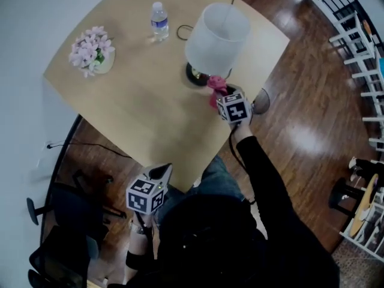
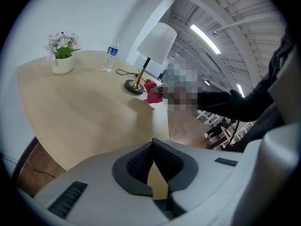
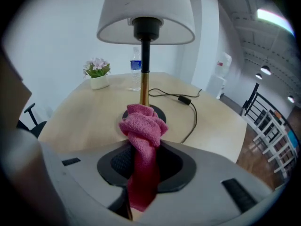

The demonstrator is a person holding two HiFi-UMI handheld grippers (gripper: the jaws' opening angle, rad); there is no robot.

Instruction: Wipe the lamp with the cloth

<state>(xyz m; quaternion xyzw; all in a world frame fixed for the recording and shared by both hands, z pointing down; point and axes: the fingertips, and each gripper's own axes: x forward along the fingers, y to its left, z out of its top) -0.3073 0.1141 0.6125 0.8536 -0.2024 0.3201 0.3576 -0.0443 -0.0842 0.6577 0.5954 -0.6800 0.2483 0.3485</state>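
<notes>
The right gripper [image 3: 141,166] is clamping a bunched pink cloth [image 3: 143,126], presenting it just ahead at the lamp [image 3: 145,13] base, possibly touching, for wiping. The left gripper [image 2: 151,166], jaws together and empty, is waiting well back from the lamp.

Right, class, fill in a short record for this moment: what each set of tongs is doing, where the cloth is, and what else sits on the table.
Right tongs: shut on the pink cloth, pointed at the lamp
Cloth: bunched, just in front of the lamp's base and stem; contact unclear
Left tongs: shut, empty, off the near edge of the table, away from the lamp
Lamp: upright, white shade, cord trailing on the table
Also on table: water bottle, flower pot
</notes>
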